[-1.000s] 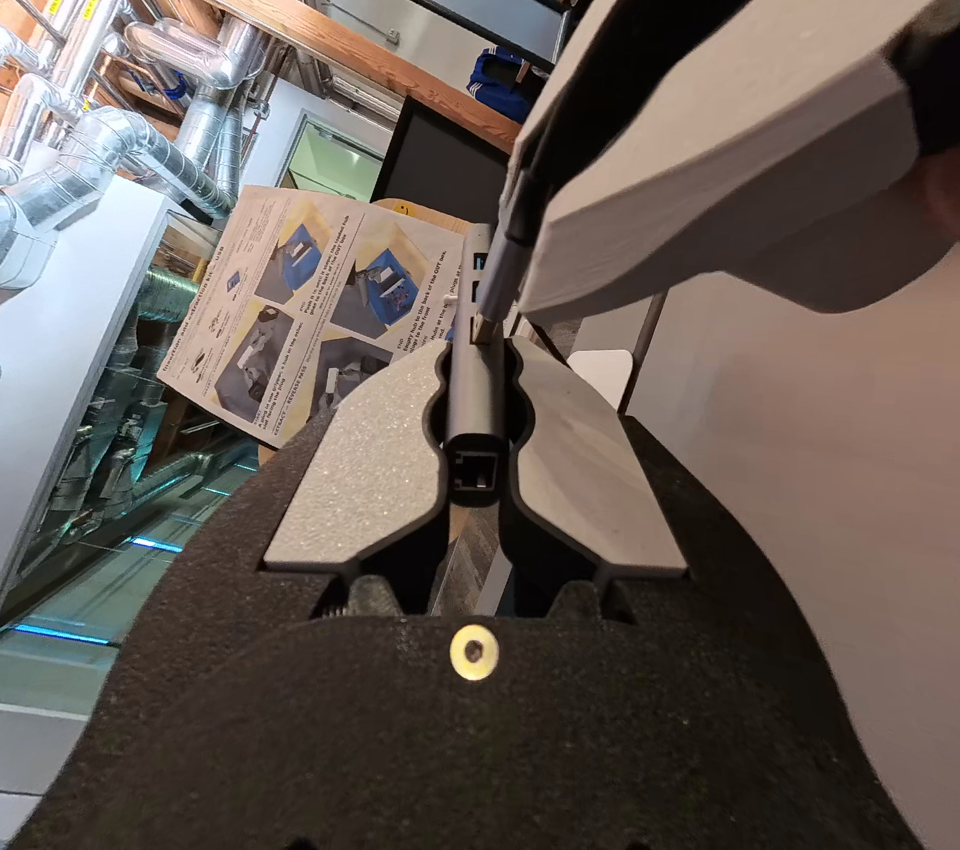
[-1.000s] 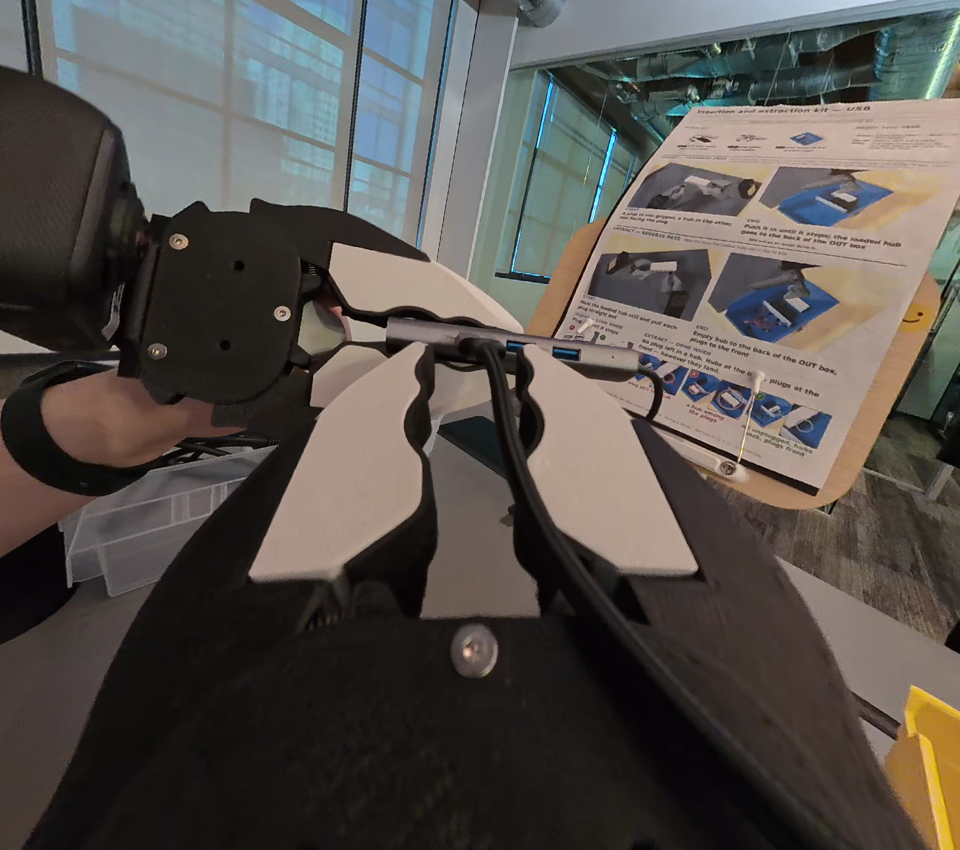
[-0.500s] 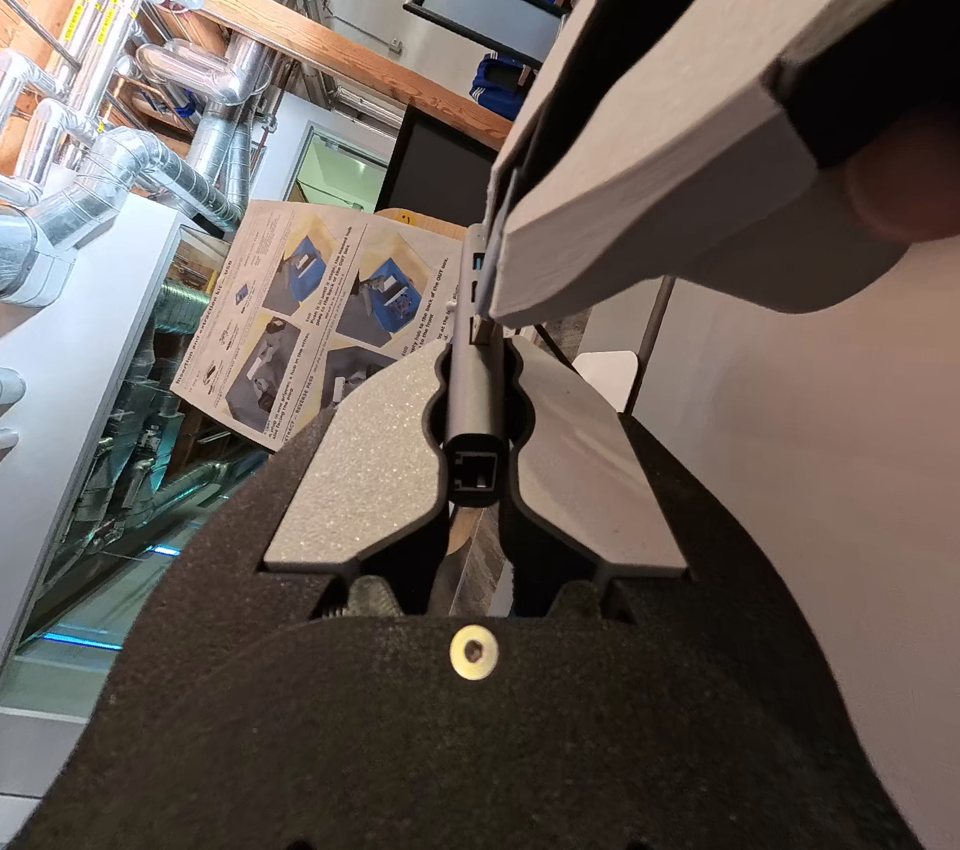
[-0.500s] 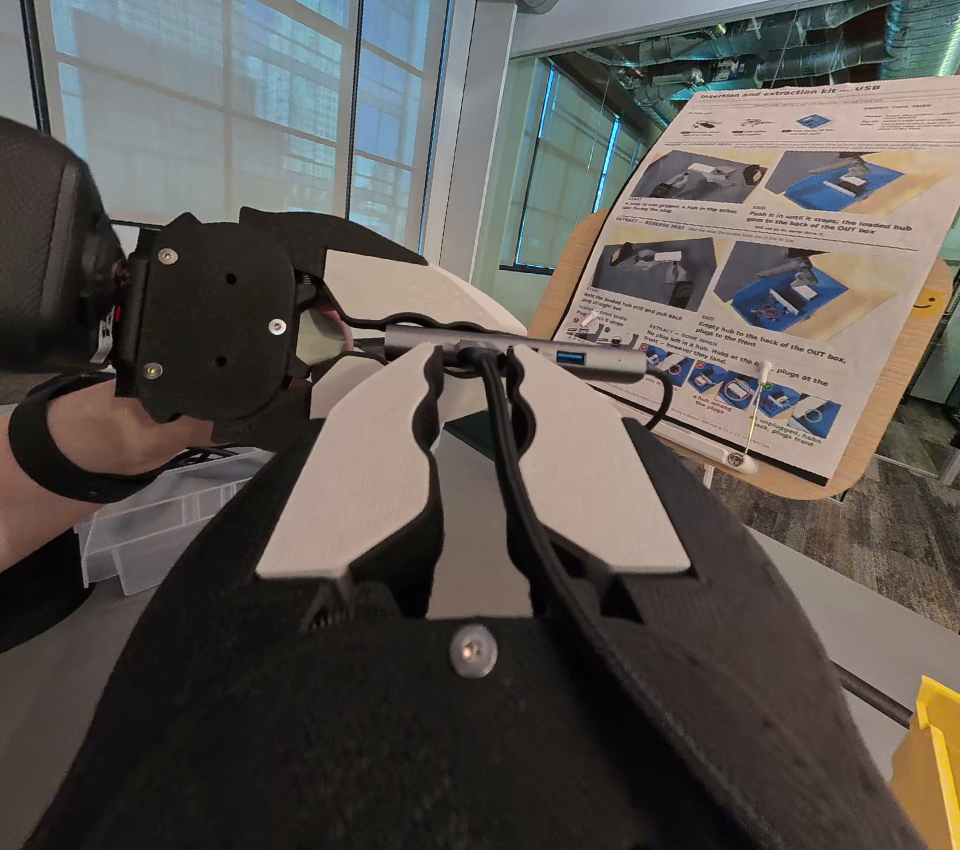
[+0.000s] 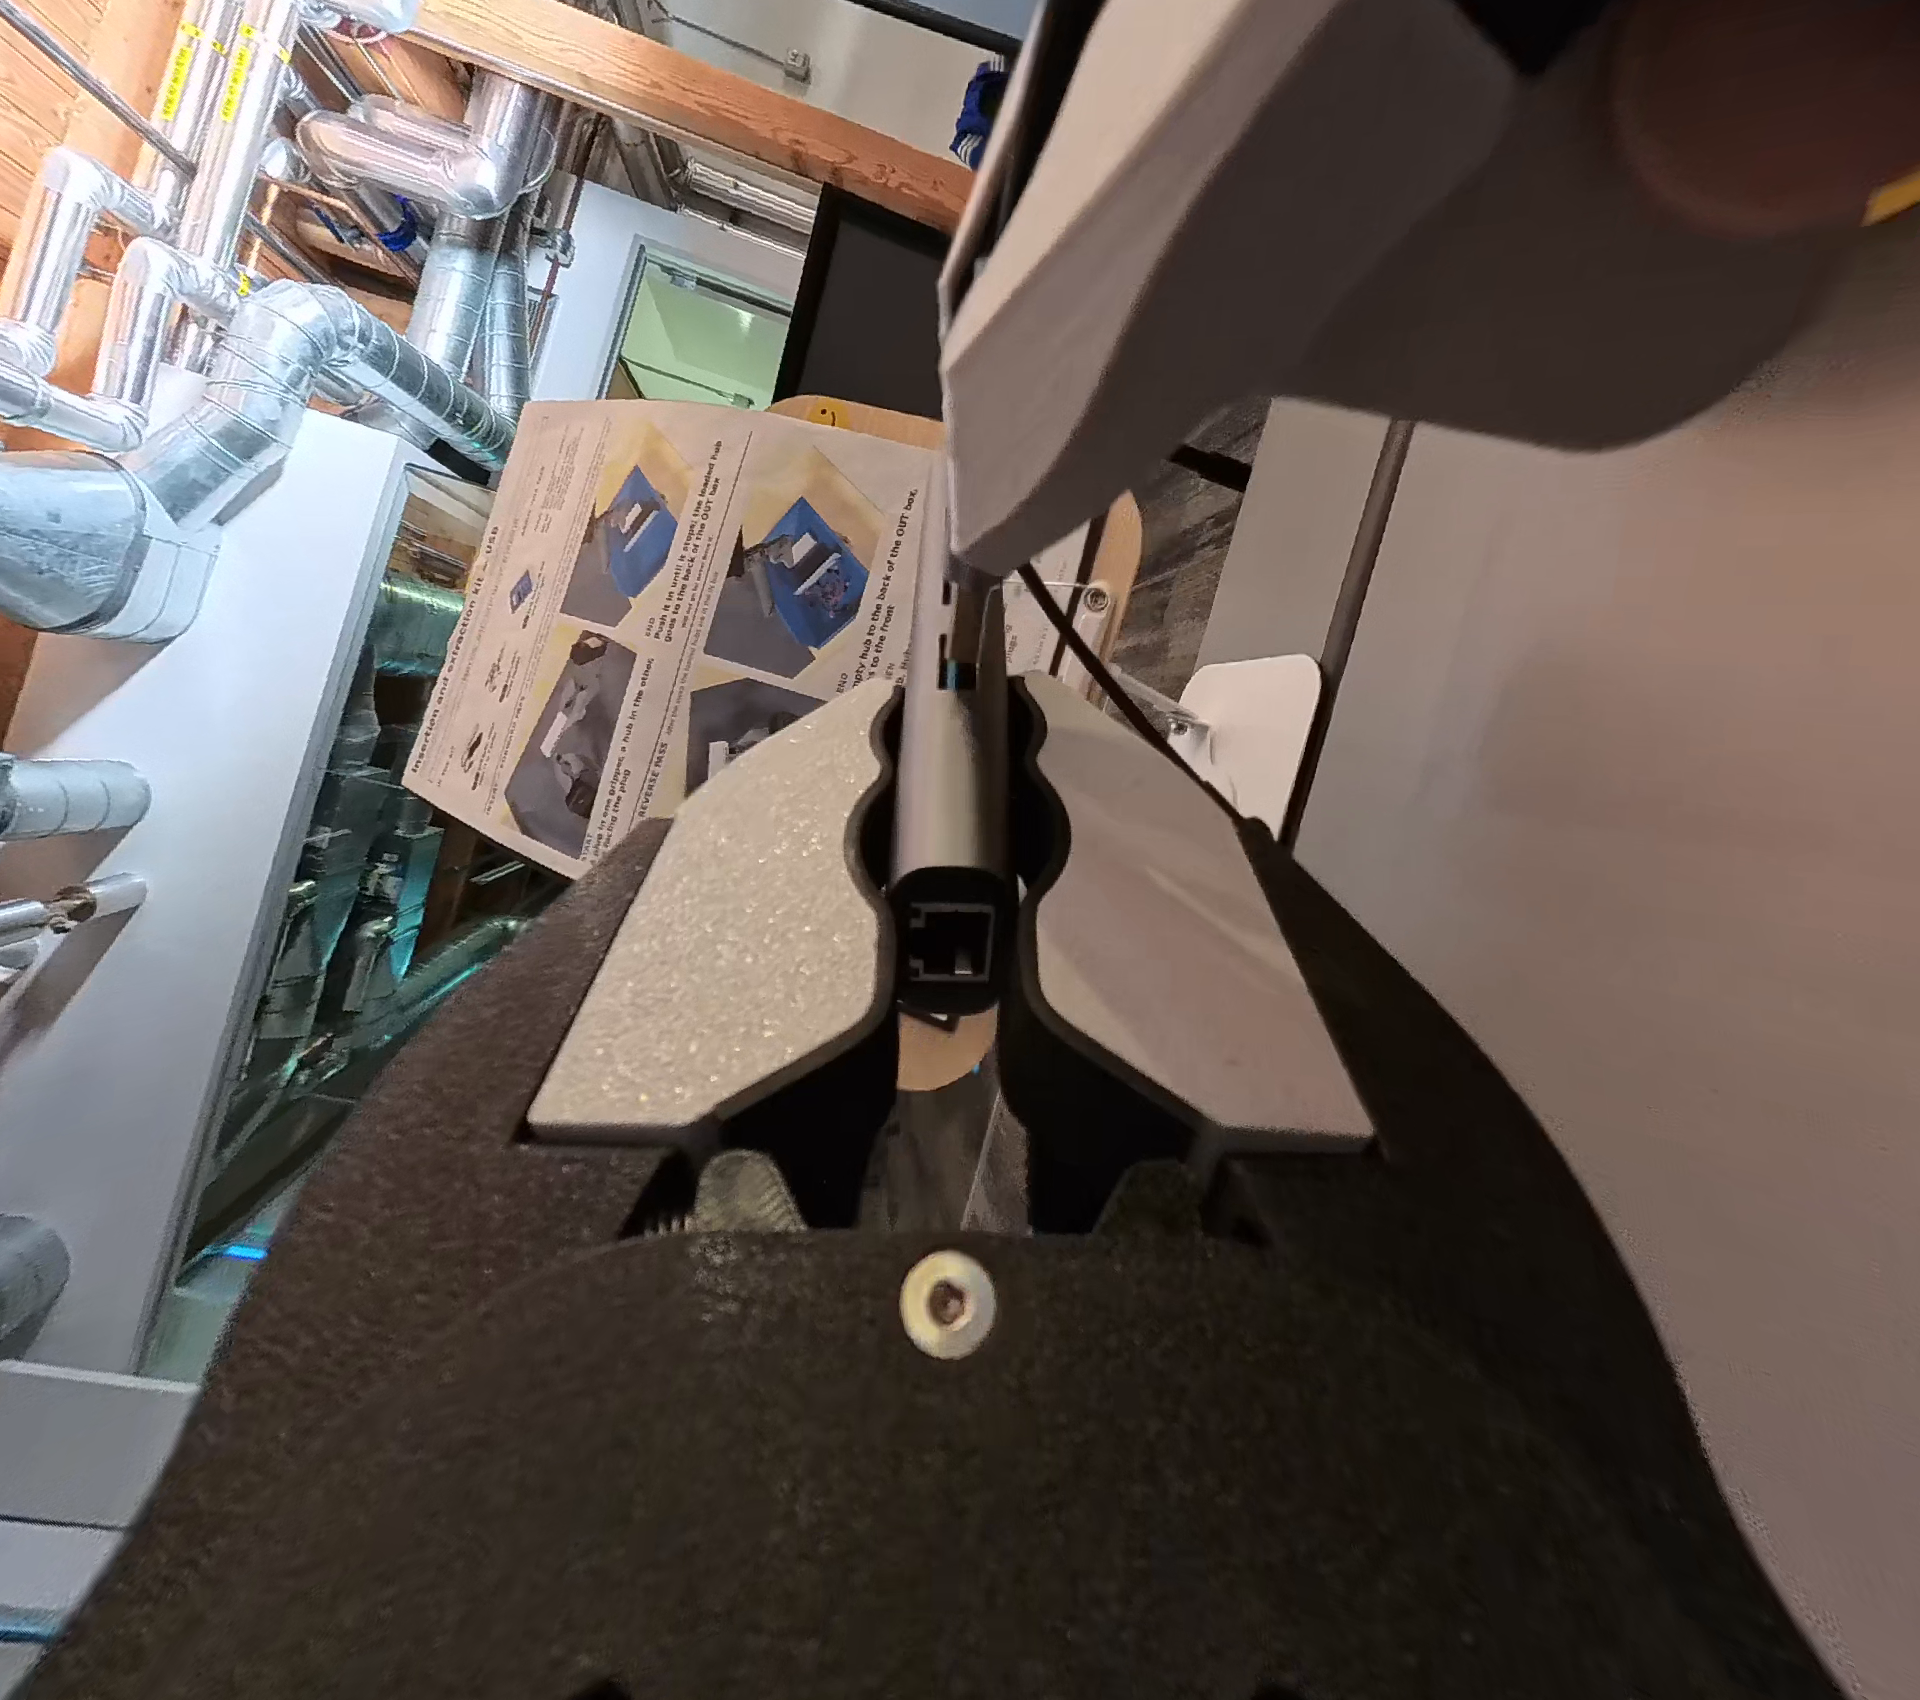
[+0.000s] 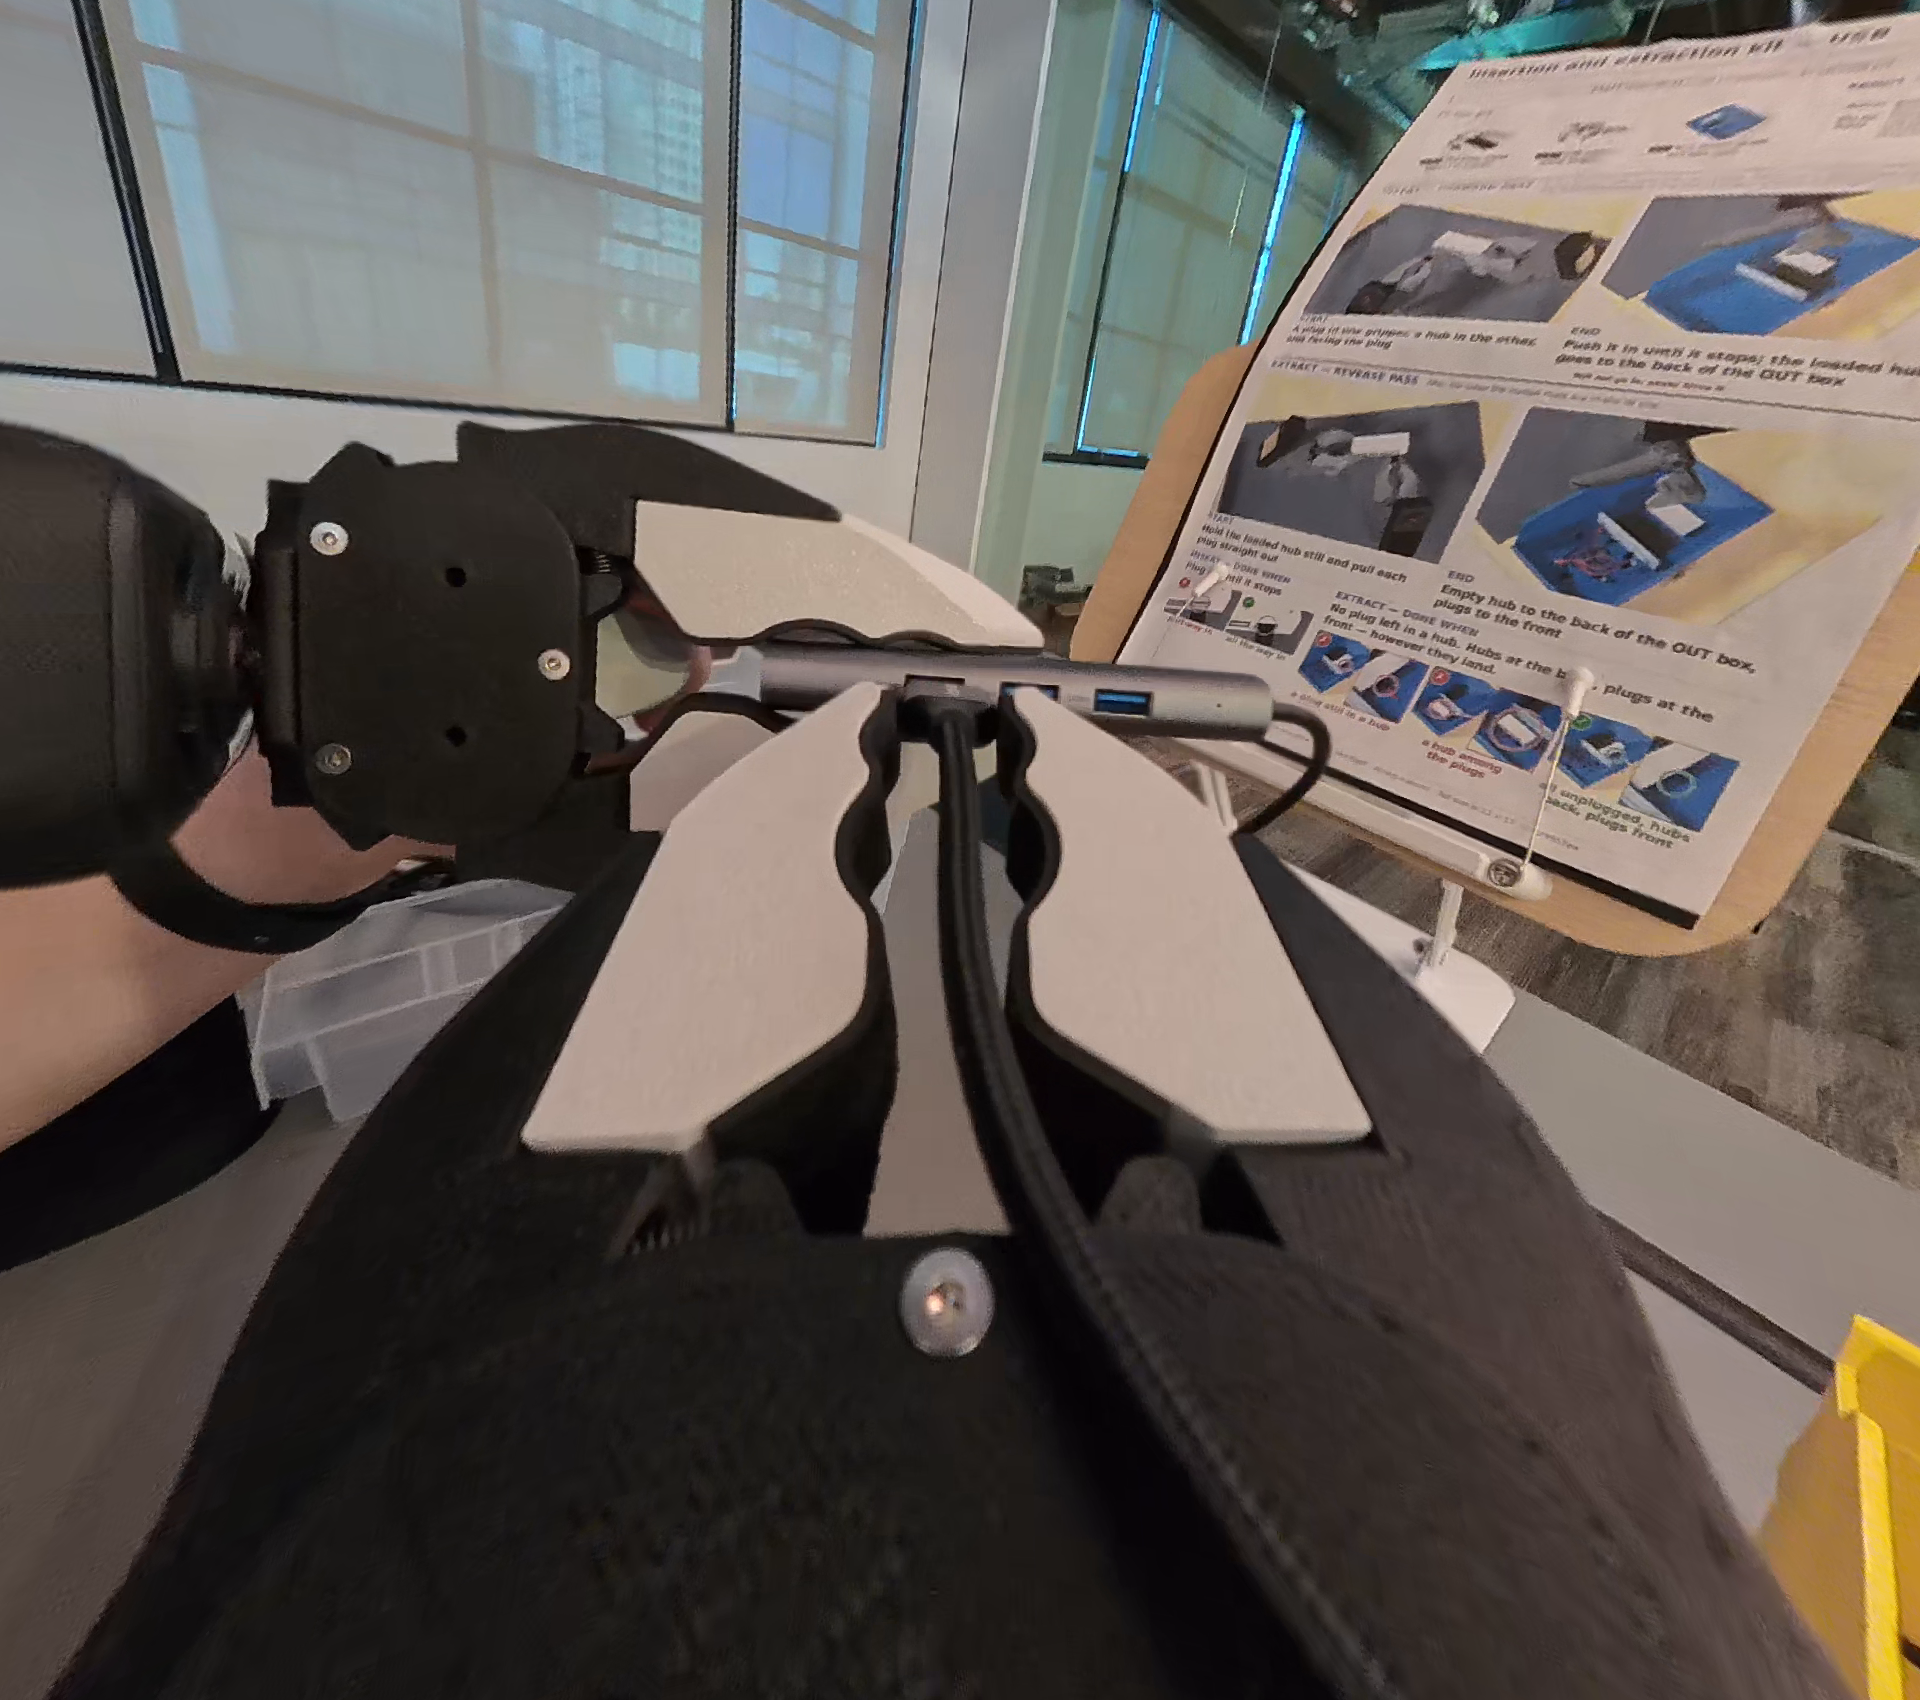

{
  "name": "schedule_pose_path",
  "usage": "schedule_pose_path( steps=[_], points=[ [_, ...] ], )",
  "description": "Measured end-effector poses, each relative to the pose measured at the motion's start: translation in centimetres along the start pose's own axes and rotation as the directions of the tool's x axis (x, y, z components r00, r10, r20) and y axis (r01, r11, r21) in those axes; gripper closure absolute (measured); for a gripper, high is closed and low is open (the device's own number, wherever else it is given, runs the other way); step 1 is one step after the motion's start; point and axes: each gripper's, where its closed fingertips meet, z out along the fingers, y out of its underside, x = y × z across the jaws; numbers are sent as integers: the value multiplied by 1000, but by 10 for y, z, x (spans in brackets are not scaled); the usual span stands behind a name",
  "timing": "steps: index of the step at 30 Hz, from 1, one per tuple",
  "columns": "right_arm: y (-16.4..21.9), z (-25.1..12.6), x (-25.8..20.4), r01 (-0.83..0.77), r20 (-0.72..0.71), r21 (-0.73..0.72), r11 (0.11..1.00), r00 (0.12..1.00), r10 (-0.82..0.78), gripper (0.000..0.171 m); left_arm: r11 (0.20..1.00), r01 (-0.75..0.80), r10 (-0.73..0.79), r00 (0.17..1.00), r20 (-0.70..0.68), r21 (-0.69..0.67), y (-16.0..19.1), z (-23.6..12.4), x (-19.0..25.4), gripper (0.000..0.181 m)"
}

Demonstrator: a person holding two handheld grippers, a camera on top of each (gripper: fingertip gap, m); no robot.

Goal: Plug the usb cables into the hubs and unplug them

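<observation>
My left gripper (image 5: 951,705) is shut on a slim grey USB hub (image 5: 948,809) and holds it up in the air, end-on to its camera. In the right wrist view the hub (image 6: 1164,686) lies sideways, with two free blue ports to the right. My right gripper (image 6: 940,715) is shut on the plug of a black USB cable (image 6: 961,861). The plug sits in the hub's leftmost side port. The cable runs back between my right fingers. The right gripper's white finger (image 5: 1195,279) fills the upper right of the left wrist view and hides the plug there.
A printed instruction sheet on a wooden stand (image 6: 1538,528) stands behind the hub. A clear plastic box (image 6: 384,1006) lies on the grey table (image 6: 1683,1193) at left, under a person's hand. A yellow bin's corner (image 6: 1860,1525) shows at the lower right. Tip to tip, the grippers are about 5 cm apart.
The right gripper has pushed closer to the hub and the plug has gone into the port. Both grippers have stayed shut. The left gripper has tilted slightly.
</observation>
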Motion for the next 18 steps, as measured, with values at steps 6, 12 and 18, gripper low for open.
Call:
schedule_pose_path(
  steps=[6, 12, 18],
  points=[
    [-7, -3, 2, -10, 11, -33, 999, 1000, 10, 153, 1000, -12, 12, 1000, -1, -27, 12, 1, -4, 165],
    [-13, -4, -3, -9, 30, -72, 997, 999, 11, 153, 1000, -10, 9, 1000, -3, -19, 17, 0, -7, 165],
    [-31, -12, 0, -5, 19, -62, 998, 1000, 6, 153, 1000, -15, 15, 1000, -16, -3, 14, 0, -4, 165]
  ],
)
